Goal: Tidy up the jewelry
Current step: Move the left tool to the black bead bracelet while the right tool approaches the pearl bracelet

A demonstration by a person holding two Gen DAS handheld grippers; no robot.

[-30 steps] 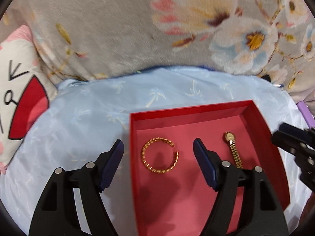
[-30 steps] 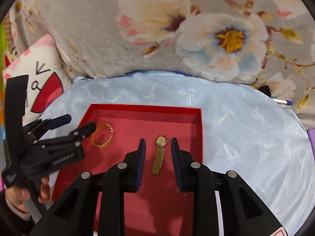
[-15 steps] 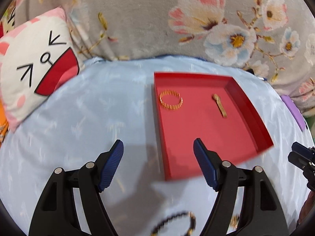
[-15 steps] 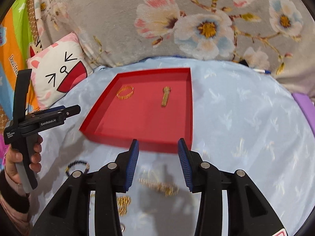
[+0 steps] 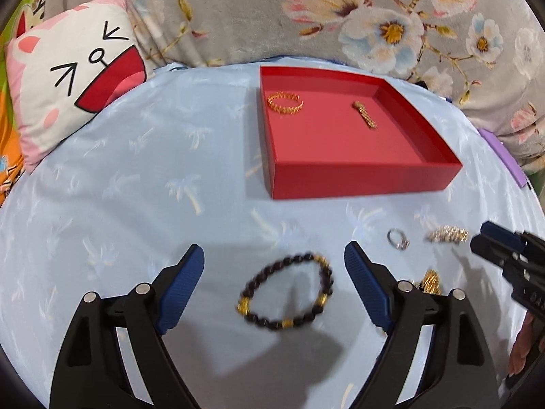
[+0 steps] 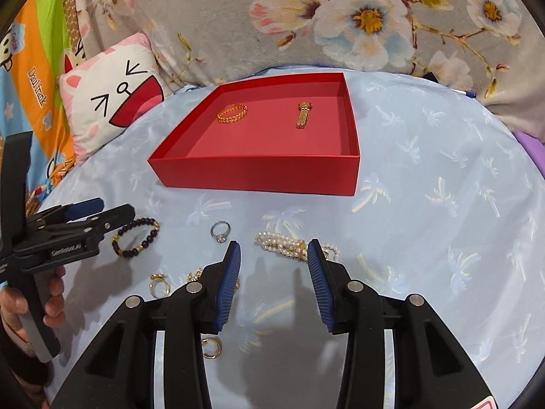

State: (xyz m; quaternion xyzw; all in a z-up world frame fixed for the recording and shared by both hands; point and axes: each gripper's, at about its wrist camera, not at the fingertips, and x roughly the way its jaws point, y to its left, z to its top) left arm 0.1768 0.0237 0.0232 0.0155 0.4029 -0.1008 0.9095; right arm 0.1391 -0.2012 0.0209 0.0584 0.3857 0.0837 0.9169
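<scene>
Now I pulled both grippers back from the red tray (image 6: 259,173), gold bangle (image 6: 232,113) & watch (image 6: 302,116) left inside near its far edge, so my left gripper (image 5: 274,283), spread wide, frames the bead bracelet (image 5: 286,291) next, the right gripper (image 6: 274,281) also spread by the pearls (image 6: 282,242).

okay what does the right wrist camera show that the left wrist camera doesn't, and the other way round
Only the right wrist view shows the pearl strand clearly, just ahead of the open right tongs, plus two gold rings on the cloth near them. Only the left wrist view shows the purple object at the cloth's right edge. Both show the red tray holding a gold bangle and a gold watch, the dark beaded bracelet in front of the open left tongs and the silver ring.
</scene>
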